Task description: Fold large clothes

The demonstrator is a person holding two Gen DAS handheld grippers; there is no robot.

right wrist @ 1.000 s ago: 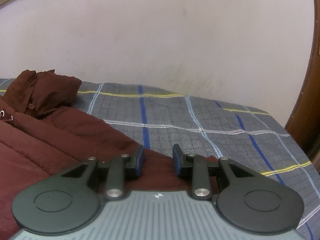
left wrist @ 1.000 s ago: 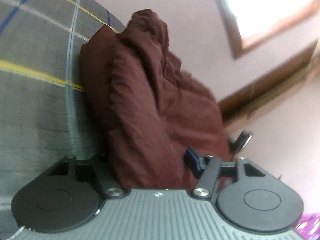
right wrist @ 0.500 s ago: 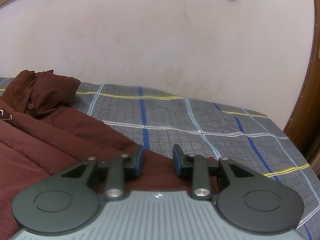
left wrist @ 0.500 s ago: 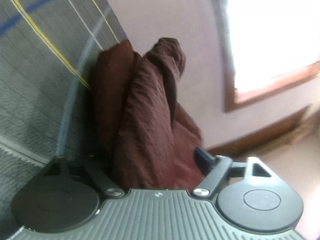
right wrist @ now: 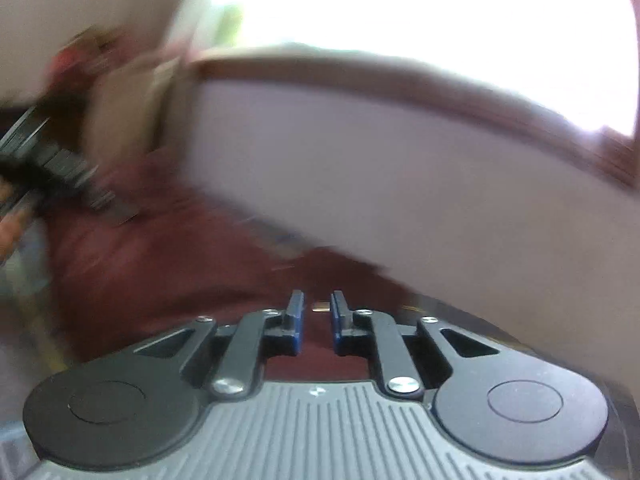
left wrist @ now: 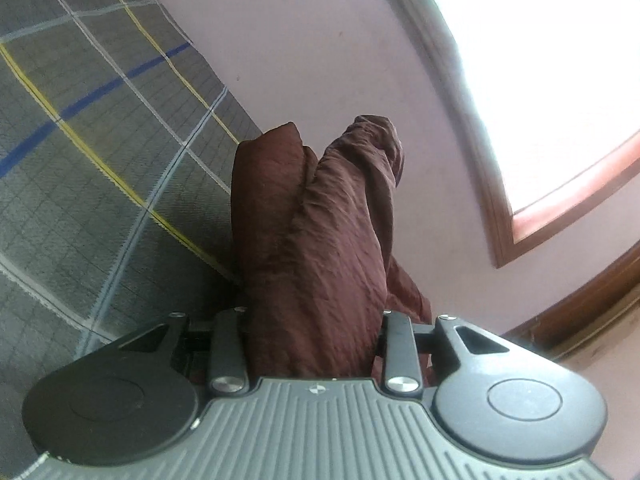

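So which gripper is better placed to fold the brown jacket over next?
Probably the left gripper: it is shut on a bunch of the brown jacket. The right gripper appears nearly shut, seemingly empty.

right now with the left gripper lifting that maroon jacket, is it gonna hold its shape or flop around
Probably floppy: the maroon jacket bunches in soft creased folds between the left gripper fingers. It looks puffy, so likely light for its bulk. The slightly shiny fabric may slip in a loose grip. The right gripper view is too blurred to add more.
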